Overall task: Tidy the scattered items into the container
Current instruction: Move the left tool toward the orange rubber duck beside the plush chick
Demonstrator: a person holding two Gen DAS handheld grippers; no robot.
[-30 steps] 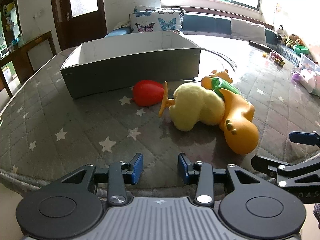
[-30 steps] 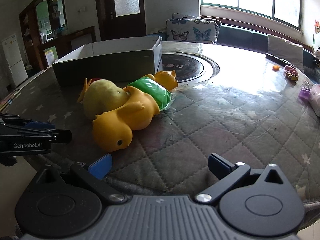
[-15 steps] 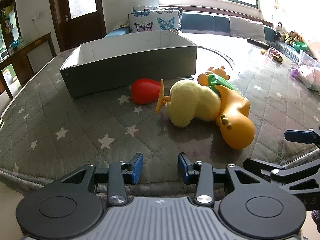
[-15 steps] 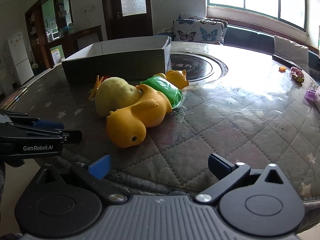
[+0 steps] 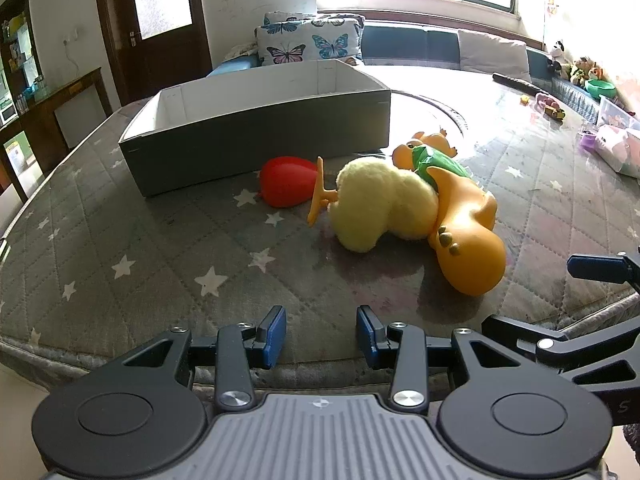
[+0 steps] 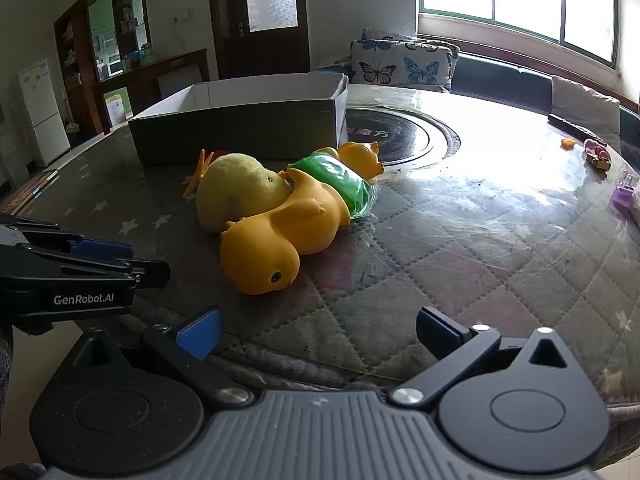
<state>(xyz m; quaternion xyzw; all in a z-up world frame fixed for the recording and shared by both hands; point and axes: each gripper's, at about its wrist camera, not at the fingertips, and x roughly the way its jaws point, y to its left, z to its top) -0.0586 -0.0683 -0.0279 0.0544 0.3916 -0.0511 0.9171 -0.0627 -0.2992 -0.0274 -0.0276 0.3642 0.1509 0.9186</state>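
Observation:
A grey box (image 5: 256, 148) with white inner walls stands open on the quilted table; it also shows in the right wrist view (image 6: 240, 132). In front of it lie a red toy (image 5: 286, 186), a yellow plush chick (image 5: 380, 204) (image 6: 236, 196) with orange feet, and an orange rubber duck (image 5: 468, 232) (image 6: 280, 240) wearing a green band. My left gripper (image 5: 321, 334) is open and empty at the table's near edge. My right gripper (image 6: 318, 332) is wide open and empty, near the duck's head.
The table (image 5: 120, 240) has a grey star-patterned quilt under clear plastic. Small toys and a purple item (image 6: 620, 196) lie at the far right. A dark round inset (image 6: 404, 138) sits beside the box. A sofa with butterfly cushions (image 5: 308, 44) stands behind.
Both grippers have drifted slightly: the toys sit a little farther left and up in the left view and closer in the right view. Jaws unchanged.

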